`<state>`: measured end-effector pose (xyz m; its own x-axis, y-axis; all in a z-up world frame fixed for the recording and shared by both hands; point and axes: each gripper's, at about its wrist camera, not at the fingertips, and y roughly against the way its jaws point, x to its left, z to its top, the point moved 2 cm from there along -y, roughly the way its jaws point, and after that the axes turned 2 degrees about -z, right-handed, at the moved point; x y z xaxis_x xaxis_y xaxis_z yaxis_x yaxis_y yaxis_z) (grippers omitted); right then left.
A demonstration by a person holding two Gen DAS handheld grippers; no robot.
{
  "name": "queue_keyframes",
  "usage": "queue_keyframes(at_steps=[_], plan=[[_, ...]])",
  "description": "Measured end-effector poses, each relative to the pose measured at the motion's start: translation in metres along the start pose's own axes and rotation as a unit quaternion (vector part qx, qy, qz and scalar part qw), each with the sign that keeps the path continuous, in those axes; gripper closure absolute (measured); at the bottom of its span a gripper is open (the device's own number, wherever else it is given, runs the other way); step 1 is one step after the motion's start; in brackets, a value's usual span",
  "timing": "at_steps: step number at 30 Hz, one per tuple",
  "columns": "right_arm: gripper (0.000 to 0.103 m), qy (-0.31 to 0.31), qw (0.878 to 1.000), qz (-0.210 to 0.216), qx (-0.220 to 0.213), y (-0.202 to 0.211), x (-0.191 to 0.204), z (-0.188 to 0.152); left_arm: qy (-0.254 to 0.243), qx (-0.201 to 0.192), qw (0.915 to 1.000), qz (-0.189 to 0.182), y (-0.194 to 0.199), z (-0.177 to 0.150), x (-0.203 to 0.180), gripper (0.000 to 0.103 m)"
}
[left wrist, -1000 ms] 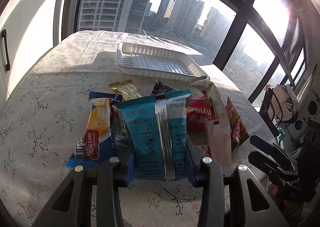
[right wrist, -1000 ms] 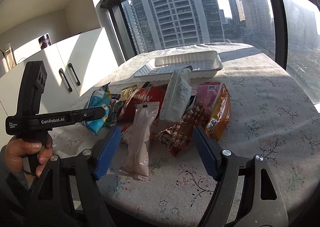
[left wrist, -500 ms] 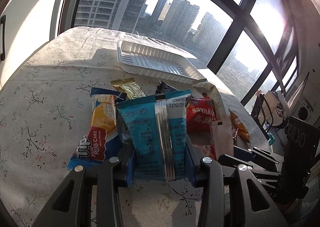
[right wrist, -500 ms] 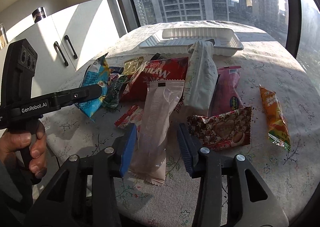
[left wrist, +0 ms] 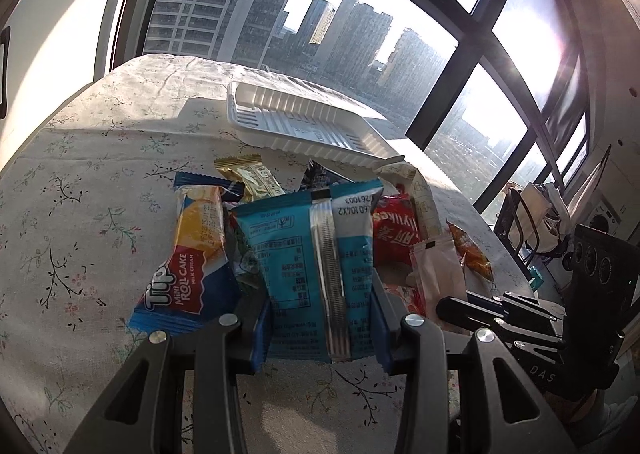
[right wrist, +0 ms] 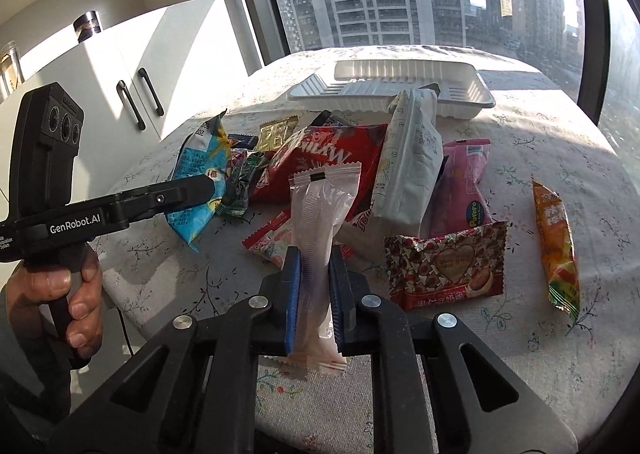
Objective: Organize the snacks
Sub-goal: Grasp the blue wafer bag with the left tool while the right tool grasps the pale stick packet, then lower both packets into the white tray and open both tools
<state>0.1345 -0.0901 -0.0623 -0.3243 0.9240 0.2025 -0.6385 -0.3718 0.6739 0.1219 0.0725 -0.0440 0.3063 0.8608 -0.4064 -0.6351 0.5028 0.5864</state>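
My left gripper (left wrist: 318, 328) is shut on a blue snack packet (left wrist: 310, 254), back side up, held above the pile; it also shows in the right wrist view (right wrist: 200, 174). My right gripper (right wrist: 314, 294) is shut on a pale pink translucent packet (right wrist: 320, 222), also seen in the left wrist view (left wrist: 436, 270). A white plastic tray (right wrist: 400, 86) lies empty at the far side of the table, also in the left wrist view (left wrist: 304, 126). Several snack packets lie in a heap between the tray and the grippers.
A Tipo roll cake packet (left wrist: 192, 254) lies at the left of the pile. A heart-print packet (right wrist: 448, 266), an orange packet (right wrist: 556, 246), a pink packet (right wrist: 464, 190) and a red bag (right wrist: 332, 158) lie on the floral tablecloth. White cabinets (right wrist: 140, 86) stand at the left.
My right gripper has moved in on the pale pink packet and closed on it. The left gripper still holds the blue packet, shifted slightly.
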Motion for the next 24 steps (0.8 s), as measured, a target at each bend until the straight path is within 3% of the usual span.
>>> queue_keyframes(at_steps=[7, 12, 17, 21, 24], plan=[[0.091, -0.021, 0.999, 0.031, -0.030, 0.023, -0.009, 0.009, -0.005, -0.007, 1.0000, -0.006, 0.006, 0.006, -0.003, 0.060], [0.091, -0.052, 0.996, 0.050, -0.045, 0.041, -0.036, 0.028, -0.001, -0.010, 0.9998, -0.014, 0.013, 0.023, 0.003, 0.060], [0.091, -0.064, 0.994, 0.028, -0.079, 0.065, -0.080, 0.068, -0.016, -0.016, 0.9996, -0.015, 0.021, 0.065, 0.011, 0.060], [0.091, -0.064, 0.992, -0.004, -0.106, 0.080, -0.122, 0.112, -0.037, -0.014, 0.9992, 0.010, 0.014, 0.109, 0.021, 0.060], [0.091, -0.069, 0.992, -0.015, -0.103, 0.070, -0.153, 0.148, -0.044, -0.006, 0.9987, 0.024, -0.006, 0.148, 0.031, 0.060]])
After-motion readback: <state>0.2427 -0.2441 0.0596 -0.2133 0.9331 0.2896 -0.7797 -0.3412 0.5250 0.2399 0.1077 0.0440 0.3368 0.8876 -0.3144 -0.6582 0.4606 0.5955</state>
